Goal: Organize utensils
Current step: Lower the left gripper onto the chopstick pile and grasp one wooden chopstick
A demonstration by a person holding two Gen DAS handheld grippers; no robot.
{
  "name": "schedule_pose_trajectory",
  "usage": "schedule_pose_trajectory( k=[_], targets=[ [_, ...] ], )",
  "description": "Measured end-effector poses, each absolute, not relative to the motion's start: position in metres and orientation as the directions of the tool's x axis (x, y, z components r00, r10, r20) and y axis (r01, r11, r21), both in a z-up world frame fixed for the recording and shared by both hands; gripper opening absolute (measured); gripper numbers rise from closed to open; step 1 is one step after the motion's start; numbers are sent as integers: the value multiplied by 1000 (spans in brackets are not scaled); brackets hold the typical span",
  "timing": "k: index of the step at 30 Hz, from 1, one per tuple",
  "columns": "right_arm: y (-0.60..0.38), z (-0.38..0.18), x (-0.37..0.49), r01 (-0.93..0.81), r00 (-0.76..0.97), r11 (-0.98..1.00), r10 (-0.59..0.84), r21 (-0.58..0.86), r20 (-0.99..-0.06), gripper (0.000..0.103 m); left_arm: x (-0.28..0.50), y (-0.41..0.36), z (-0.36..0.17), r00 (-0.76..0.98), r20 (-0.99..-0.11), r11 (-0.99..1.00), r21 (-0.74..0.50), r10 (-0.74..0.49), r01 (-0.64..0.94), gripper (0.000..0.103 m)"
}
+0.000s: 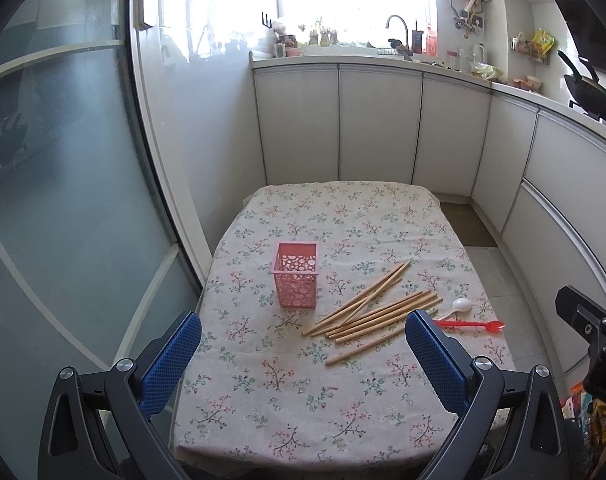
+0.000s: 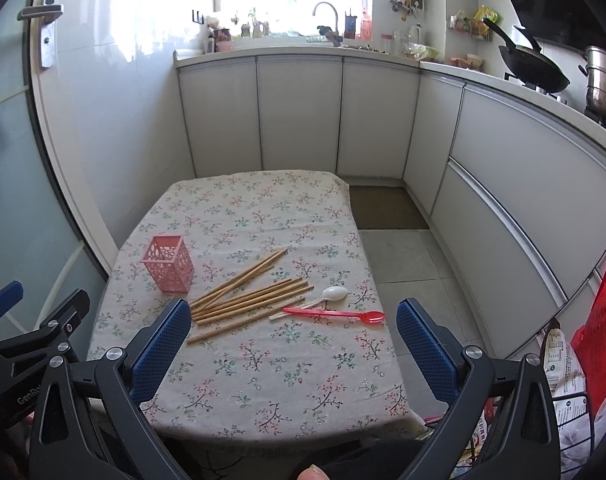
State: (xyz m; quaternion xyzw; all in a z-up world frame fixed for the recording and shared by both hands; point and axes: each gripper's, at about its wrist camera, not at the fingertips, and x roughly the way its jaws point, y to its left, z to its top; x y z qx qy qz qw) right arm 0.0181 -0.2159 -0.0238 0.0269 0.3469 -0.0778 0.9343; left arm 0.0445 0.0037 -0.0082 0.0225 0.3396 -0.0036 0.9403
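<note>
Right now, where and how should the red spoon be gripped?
Probably the right gripper, from above, at mid-handle of the red spoon. It lies flat and crosswise near the table's right edge; its handle end crosses the white spoon, while the middle lies free, so fingers could close across the thin handle.

Only clear text: "GenRo", cut off by the frame edge, white letters on the black body of the left gripper in the right wrist view. Red bag at far right carries large printed characters, probably Chinese, too warped to read. White packet beside it has small print, unreadable.
</note>
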Motion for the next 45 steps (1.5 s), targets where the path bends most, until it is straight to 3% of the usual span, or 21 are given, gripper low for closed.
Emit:
schedule_pose_trajectory(
  k=[13, 24, 28, 30, 35, 38, 45],
  targets=[
    [-257, -58, 137, 170, 632, 985, -102, 9, -769, 103, 146, -13, -50, 706, -700, 993, -37, -106, 113, 103],
    [-306, -147, 227, 212, 453, 971, 1, 109, -891, 103, 252, -53, -126, 500, -834, 963, -126, -234, 240, 103],
    [-324, -183, 247, 244, 375, 959, 42, 142, -926, 93, 275, -66, -160, 428, -862, 949, -168, -272, 267, 101],
    [-331, -195, 255, 259, 363, 950, 69, 172, -929, 89, 288, -75, -173, 392, -870, 939, -194, -299, 285, 96],
    [-347, -221, 275, 301, 340, 908, 184, 292, -922, 75, 324, -101, -202, 349, -883, 928, -209, -315, 309, 56],
    [-350, -228, 282, 316, 328, 904, 181, 288, -927, 74, 341, -112, -216, 327, -890, 923, -210, -317, 323, 41],
    [-363, -237, 287, 354, 324, 881, 201, 316, -924, 74, 369, -135, -249, 273, -927, 916, -143, -257, 375, 30]
  ],
)
